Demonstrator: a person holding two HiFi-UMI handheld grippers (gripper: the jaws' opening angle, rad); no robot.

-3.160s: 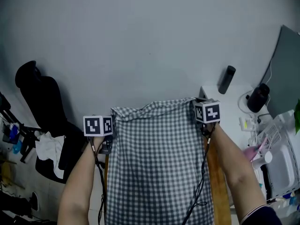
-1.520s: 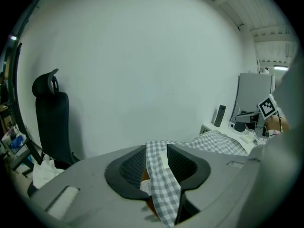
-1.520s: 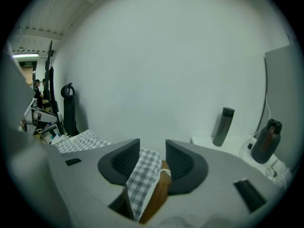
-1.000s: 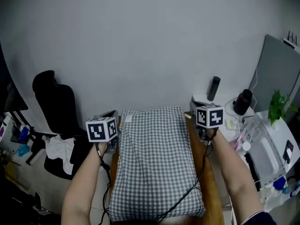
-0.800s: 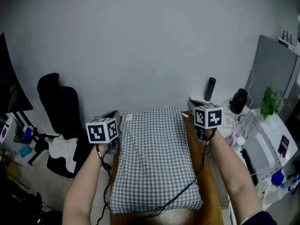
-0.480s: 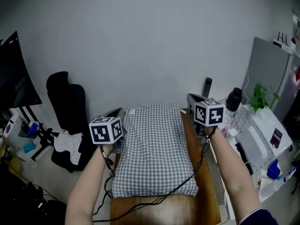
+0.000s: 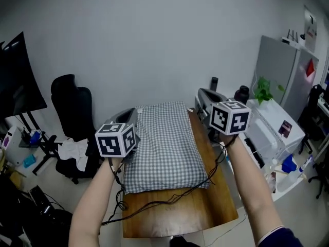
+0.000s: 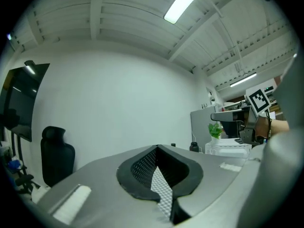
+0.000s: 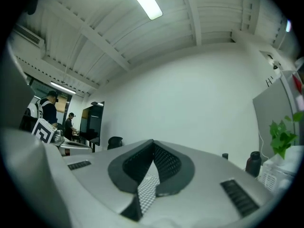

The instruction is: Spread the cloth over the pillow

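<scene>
The left gripper [image 7: 128, 115] and right gripper [image 7: 201, 94], both clenched empty, are lifting back off the grey-and-white checked fabric cloth [image 7: 164, 138], which is lying over the pillow at the brown wooden tabletop's [image 7: 175, 211] far edge

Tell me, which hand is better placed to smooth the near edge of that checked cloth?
Left, but only narrowly. In the head view the left gripper hangs right against the left side of the cloth. The right gripper sits further out, over the bare wood of the table. Both are shut and empty.

Dim, cool ceiling strip lighting [image 8: 185, 3]; soft shadows; fisheye edges vignetted; sharp.
</scene>
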